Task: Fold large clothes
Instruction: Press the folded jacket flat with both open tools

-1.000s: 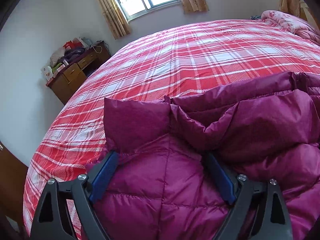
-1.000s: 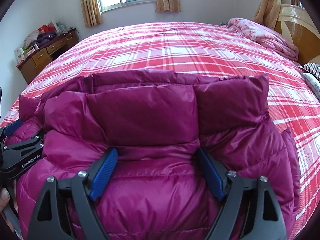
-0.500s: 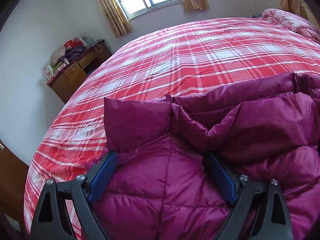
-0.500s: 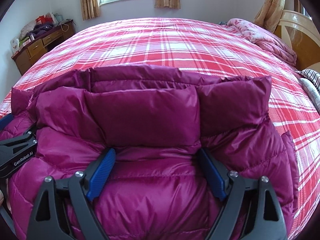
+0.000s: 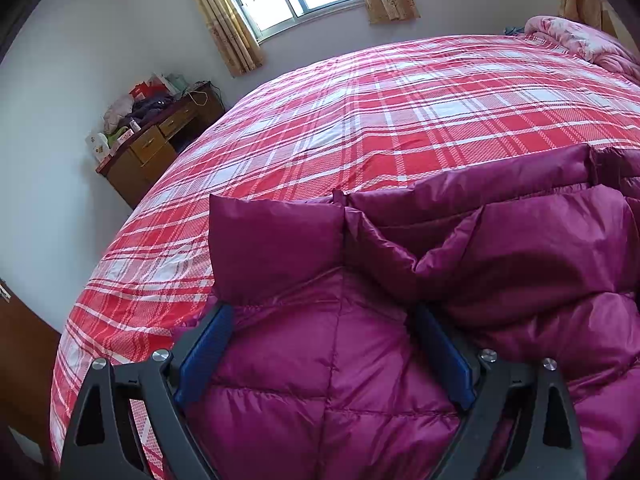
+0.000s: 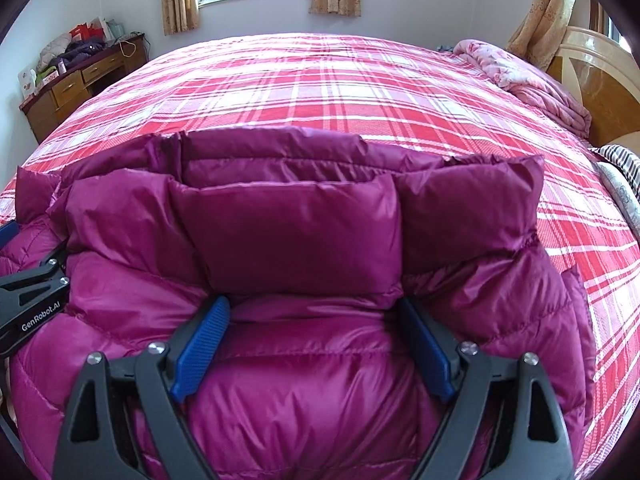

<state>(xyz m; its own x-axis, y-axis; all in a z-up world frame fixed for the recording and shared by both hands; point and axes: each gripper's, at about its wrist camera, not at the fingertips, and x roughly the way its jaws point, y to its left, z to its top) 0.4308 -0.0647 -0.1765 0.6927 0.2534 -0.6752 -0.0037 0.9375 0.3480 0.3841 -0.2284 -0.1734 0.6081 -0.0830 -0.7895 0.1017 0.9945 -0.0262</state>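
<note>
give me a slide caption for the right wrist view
Right gripper open over a magenta puffer jacket on a red plaid bed, left gripper at the frame's left edge.

A wide bed (image 6: 320,92) under a red-and-white plaid cover fills both views. A magenta puffer jacket (image 6: 304,232) lies directly on it at the 6 o'clock edge, collar toward 12 o'clock. A rumpled pink floral quilt (image 6: 528,84) lies on the bed at 2 o'clock, by the headboard. At 3 o'clock, some striped fabric (image 6: 618,160) lies at the bed's edge.
</note>
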